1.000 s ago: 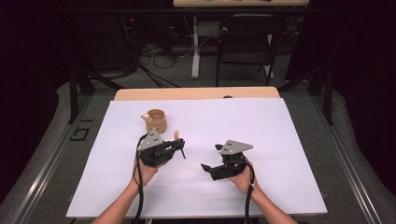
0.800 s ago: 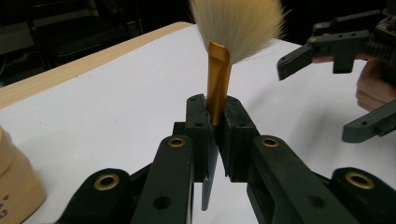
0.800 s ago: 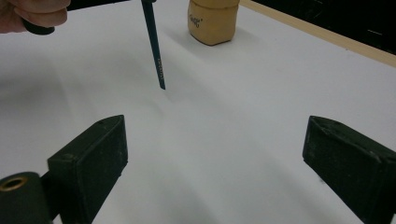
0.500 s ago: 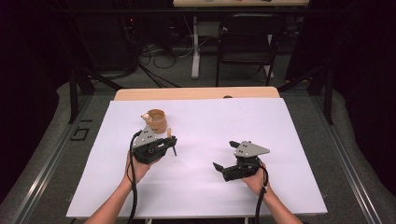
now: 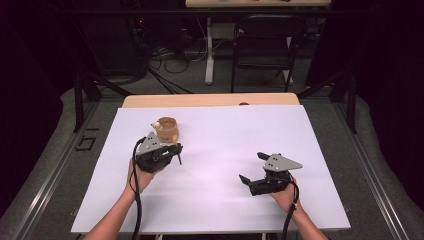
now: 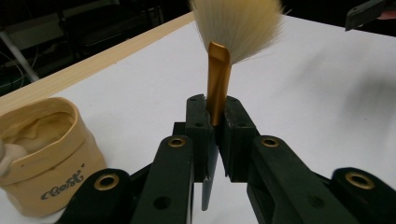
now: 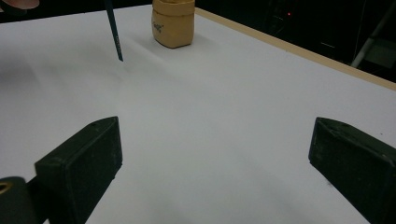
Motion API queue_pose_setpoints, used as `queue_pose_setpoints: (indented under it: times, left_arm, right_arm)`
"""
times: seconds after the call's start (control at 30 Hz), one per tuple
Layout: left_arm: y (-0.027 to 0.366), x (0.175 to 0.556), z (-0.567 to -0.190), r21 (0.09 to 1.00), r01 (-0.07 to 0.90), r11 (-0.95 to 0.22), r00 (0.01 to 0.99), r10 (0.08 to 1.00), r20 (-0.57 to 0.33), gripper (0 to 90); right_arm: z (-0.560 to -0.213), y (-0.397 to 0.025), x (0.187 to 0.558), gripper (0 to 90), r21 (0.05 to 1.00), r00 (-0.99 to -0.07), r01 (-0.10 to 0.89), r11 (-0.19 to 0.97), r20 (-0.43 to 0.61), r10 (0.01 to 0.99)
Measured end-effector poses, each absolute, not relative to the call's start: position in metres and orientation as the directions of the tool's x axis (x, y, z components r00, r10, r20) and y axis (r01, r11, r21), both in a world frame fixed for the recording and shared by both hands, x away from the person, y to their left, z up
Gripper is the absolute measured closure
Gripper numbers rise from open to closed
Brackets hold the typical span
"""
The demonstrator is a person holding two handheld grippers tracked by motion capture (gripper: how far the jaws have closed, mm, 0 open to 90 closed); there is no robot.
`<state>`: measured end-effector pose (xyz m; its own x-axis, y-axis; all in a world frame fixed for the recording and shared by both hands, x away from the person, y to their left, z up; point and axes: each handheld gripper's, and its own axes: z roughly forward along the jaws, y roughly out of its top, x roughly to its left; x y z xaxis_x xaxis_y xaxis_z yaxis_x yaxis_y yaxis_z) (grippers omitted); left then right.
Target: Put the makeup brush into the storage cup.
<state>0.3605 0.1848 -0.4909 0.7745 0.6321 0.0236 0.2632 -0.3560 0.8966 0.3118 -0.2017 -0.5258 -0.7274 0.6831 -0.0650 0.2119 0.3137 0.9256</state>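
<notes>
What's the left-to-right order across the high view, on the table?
Left gripper holding the brush → right gripper. The pouch sits behind the left gripper, overlapping it left to right, so it's left out.

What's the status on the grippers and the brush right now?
Left gripper shut on the brush, bristles up. Right gripper open, holding nothing. Tan pouch sits just beyond the left gripper. Nothing in the way.

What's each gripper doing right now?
Left gripper: closed on the brush, bristles up.
Right gripper: open, holding nothing.
</notes>
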Motion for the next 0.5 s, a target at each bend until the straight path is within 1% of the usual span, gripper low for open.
queue_pose_setpoints:
  times: [0.5]
  left_arm:
    - [0.201,0.369,-0.483,0.890,0.270,-0.369,0.757,0.653,0.041,82.9]
  right_arm:
    - [-0.530,-0.222,0.306,1.4,0.917,-0.710,0.236,0.323,-0.064,0.701]
